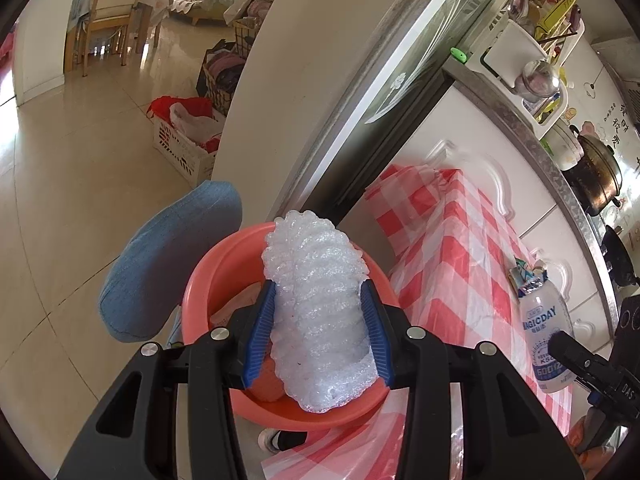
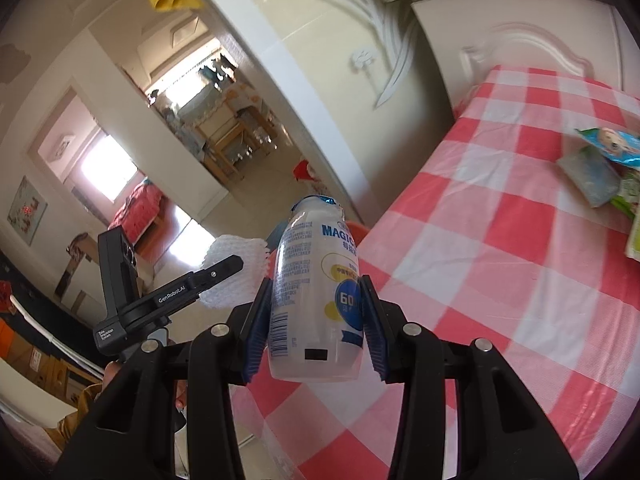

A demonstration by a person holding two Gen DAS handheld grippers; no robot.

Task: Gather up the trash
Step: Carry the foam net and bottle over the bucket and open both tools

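Left hand-held gripper [image 1: 320, 336] is clamped on a white foam fruit net [image 1: 316, 304], held over the round coral plastic basin [image 1: 200, 292] just off the counter's end edge. Right hand-held gripper [image 2: 316, 320] grips a white plastic drink bottle with torn blue foil [image 2: 316, 292], above the counter's [image 2: 500, 264] near-left edge with its red-and-white checked plastic cover. Snack wrappers [image 2: 608, 168] lie at its far right edge. A blue denim knee [image 1: 168, 264] crowds the basin's left; tiled floor [image 1: 80, 200] beyond lies open.
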